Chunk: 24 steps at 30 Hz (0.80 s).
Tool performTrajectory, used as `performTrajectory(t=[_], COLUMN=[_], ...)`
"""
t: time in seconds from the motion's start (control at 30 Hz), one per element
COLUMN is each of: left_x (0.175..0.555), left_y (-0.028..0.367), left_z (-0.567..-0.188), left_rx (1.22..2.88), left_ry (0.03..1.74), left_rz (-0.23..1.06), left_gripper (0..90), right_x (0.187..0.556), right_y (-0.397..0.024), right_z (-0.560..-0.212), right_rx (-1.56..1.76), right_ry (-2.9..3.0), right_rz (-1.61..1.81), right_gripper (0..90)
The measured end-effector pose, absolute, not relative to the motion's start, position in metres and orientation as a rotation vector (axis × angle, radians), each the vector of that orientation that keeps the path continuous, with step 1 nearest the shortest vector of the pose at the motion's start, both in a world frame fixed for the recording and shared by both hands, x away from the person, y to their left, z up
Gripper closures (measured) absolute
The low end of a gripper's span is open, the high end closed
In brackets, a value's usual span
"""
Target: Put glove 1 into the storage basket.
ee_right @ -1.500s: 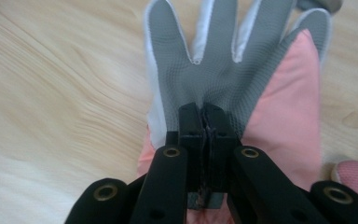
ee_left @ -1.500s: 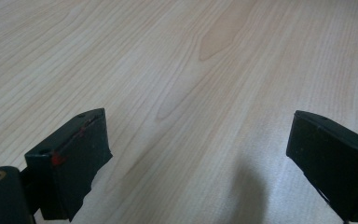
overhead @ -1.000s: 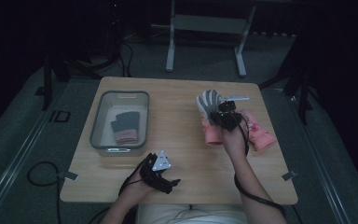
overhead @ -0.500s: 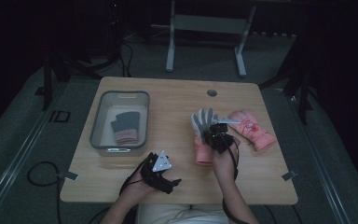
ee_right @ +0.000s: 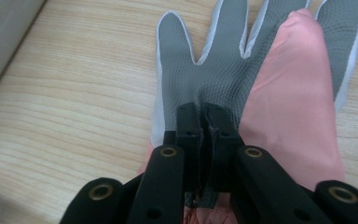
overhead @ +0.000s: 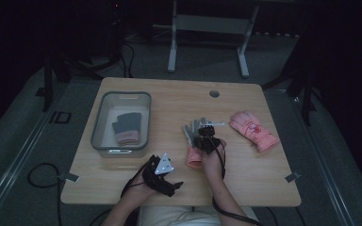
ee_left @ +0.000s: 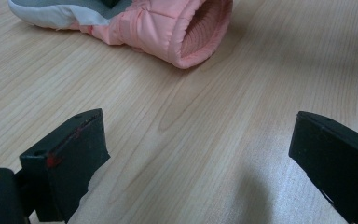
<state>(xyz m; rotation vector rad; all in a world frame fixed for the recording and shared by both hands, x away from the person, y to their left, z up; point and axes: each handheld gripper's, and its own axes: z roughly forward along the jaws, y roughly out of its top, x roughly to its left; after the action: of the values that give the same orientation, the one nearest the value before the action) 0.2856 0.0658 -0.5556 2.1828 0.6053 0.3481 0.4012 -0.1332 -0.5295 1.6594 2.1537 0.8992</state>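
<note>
Right hand-held gripper (ee_right: pixel 207 123) is clenched on the grey palm fabric of the pink ski glove (overhead: pixel 194 143) lying mid-worktop (overhead: pixel 245 165), so keep the pinch firm when lifting, cuff clear of the idle, wide-open left hand-held gripper (overhead: pixel 169 181).

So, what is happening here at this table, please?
A person sits at a wooden table with a gripper in each hand. The right gripper is shut on the grey palm fabric of a pink glove that lies palm up on the table. The left gripper rests open near the table's front edge, holding nothing. A second pink glove lies farther right. A clear bin on the left holds a dark glove with a pink cuff.
</note>
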Motion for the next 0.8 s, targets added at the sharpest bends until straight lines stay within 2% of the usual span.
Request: performTrajectory(t=[0.1,0.2,0.23,0.27,0.4,0.47,0.5,0.53,0.7,0.8], left_x=[0.285,0.285,0.286,0.286,0.287,0.287,0.287,0.286,0.286,0.286], left_y=[0.065,0.066,0.066,0.067,0.068,0.068,0.068,0.067,0.067,0.068], left_z=[-0.556,-0.556,-0.556,-0.556,-0.556,-0.557,-0.557,-0.557,-0.556,-0.556], left_rx=[2.184,2.181,2.178,2.173,2.167,2.169,2.169,2.182,2.181,2.175], left_ry=[0.601,0.594,0.595,0.599,0.599,0.597,0.597,0.59,0.59,0.595], left_rz=[0.343,0.33,0.32,0.32,0.312,0.315,0.315,0.311,0.307,0.306], left_gripper=[3.8,3.8,3.8,3.8,3.9,3.9,3.9,3.9,3.9,3.8], right_x=[0.401,0.399,0.397,0.395,0.391,0.391,0.39,0.391,0.398,0.405], right_y=[-0.135,-0.134,-0.134,-0.135,-0.148,-0.152,-0.158,-0.177,-0.227,-0.262], right_z=[-0.53,-0.524,-0.519,-0.516,-0.492,-0.487,-0.481,-0.471,-0.459,-0.453], right_rx=[1.669,1.646,1.624,1.609,1.507,1.482,1.467,1.426,1.317,1.272], right_ry=[2.149,2.144,2.154,2.161,2.193,2.204,2.195,2.201,2.192,2.188], right_rz=[0.915,0.932,0.959,0.977,1.054,1.062,1.072,1.097,1.128,1.124], right_gripper=[83.8,76.6,71.5,71.0,58.4,56.9,56.9,51.1,50.5,55.4])
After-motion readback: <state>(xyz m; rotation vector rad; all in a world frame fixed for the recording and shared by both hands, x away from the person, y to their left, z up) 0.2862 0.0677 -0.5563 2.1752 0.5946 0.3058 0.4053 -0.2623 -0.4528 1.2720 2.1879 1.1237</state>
